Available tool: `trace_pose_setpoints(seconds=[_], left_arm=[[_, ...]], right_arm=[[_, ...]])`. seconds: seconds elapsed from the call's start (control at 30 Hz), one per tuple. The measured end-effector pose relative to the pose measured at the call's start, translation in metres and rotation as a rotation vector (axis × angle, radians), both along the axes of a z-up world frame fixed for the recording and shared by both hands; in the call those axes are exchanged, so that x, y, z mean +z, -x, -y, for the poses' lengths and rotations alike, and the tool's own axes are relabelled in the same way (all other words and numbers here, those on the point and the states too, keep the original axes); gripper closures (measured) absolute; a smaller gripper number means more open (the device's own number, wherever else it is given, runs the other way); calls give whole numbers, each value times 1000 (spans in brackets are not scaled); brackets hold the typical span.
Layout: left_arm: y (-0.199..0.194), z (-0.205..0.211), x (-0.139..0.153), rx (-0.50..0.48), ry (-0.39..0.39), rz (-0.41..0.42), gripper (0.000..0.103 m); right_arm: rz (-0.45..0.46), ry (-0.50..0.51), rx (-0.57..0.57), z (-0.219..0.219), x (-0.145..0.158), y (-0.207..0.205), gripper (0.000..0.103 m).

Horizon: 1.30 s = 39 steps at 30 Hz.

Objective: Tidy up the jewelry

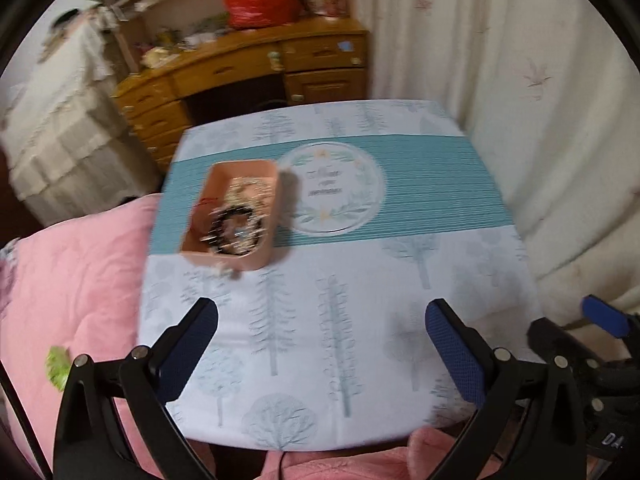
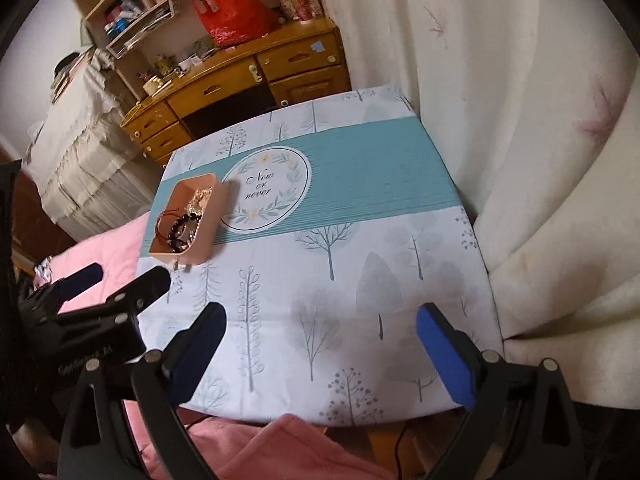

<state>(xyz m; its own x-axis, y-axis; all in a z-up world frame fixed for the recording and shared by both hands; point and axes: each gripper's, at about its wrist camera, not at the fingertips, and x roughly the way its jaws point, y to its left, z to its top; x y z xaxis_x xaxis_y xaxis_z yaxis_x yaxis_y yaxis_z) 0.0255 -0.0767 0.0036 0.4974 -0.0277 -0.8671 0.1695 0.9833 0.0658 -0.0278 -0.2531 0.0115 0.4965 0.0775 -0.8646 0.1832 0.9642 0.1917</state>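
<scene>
Pink blanket (image 2: pixel 116 256): left of the counter, close under its edge; soft ground where a dropped piece would be hard to find.
Pink tray (image 2: pixel 204 236): on the left part of the counter, on the teal band; holds the jewelry.
Jewelry (image 2: pixel 182 230): a dark bead bracelet, a red cord and pale chain pieces, heaped together inside the tray. One small piece (image 2: pixel 176 266) lies outside, just beside the tray's near wall.
Stage: the heap fits both a sorted-in lot and one awaiting sorting; the pictures do not settle which.
Handling: the strands look tangled; judged best taken one at a time, pinched low, lifted slowly so neighbours do not trail out.
Left gripper (image 1: pixel 320 344): fingers spread wide, holding nothing, above the near counter.
Counter (image 2: pixel 360 264): tree-print cloth, bare in the middle and right.
Right gripper (image 2: pixel 320 344): fingers released, empty, well apart from the tray.
Curtain (image 2: pixel 520 140): hangs against the counter's right edge.
</scene>
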Motion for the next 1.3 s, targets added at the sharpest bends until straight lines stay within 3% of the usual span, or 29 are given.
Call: trace_pose_setpoints(seconds=[0.27,0.6,1.3], left_arm=[[9,-33,-13,110,22,-32,0],[14,-40,-18,133,8,-52,1],[15,-24,-11,86,-13,-19,1]], right_arm=[[22,28,107,-31,-12,-2,6],[14,30,173,-48,-14,-6,6],[27,29,118,-37,-10,2,5]])
